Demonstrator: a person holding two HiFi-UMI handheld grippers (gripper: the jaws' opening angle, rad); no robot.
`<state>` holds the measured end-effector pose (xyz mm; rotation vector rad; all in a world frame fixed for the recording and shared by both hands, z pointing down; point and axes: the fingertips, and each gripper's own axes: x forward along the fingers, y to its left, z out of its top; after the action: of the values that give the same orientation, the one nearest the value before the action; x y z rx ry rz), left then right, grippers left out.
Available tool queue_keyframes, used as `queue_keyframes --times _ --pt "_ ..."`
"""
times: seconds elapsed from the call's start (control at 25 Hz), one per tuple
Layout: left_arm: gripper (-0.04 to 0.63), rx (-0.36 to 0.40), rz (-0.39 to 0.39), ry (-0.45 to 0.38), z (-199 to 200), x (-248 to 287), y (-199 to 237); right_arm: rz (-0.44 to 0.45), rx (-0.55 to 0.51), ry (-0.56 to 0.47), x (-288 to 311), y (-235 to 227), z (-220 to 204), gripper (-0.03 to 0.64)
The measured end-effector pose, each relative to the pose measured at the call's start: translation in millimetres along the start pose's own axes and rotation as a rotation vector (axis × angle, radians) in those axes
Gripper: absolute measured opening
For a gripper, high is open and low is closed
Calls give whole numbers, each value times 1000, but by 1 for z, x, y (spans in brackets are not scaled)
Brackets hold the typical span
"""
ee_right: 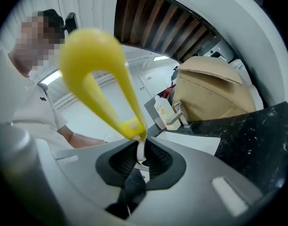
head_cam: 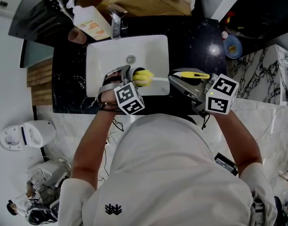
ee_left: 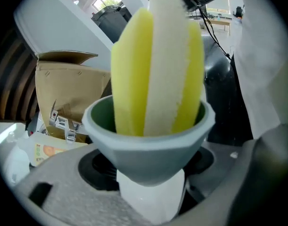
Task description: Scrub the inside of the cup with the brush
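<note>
Fingers of our left gripper (ee_left: 151,192) clamp the cup (ee_left: 148,140) above the sink (head_cam: 153,46), those of our right gripper (ee_right: 139,157) pinch the brush (ee_left: 155,65) by its thin stem, sponge head inside the cup; hard scrubbing, we judge, could twist either loose.

Cup (ee_left: 148,149): we see grey-blue flared walls, greenish inside, white foot; mouth turned sideways, above the sink (head_cam: 155,48).
Brush (ee_left: 155,65): we see a yellow-and-white sponge head inside the cup's mouth, thin white stem, yellow loop handle.
</note>
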<state>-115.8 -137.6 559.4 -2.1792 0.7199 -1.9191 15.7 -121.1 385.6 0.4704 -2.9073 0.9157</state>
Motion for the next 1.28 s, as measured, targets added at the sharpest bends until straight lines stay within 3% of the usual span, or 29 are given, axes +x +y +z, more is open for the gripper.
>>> queue_keyframes --times 0.12,0.4,0.68,1.28 --pt "367 -69 -46 -46 7 -3 -2 -29 -61 15 4 -5 0 49" --pt "367 -48 -43 -57 18 -9 -4 -14 -193 77 30 5 -6 49" --pt "367 5 -29 -43 25 -10 -7 15 -453 197 63 20 -26 49" --pt "366 2 -10 -21 4 -11 -3 33 -462 240 27 25 -25 49"
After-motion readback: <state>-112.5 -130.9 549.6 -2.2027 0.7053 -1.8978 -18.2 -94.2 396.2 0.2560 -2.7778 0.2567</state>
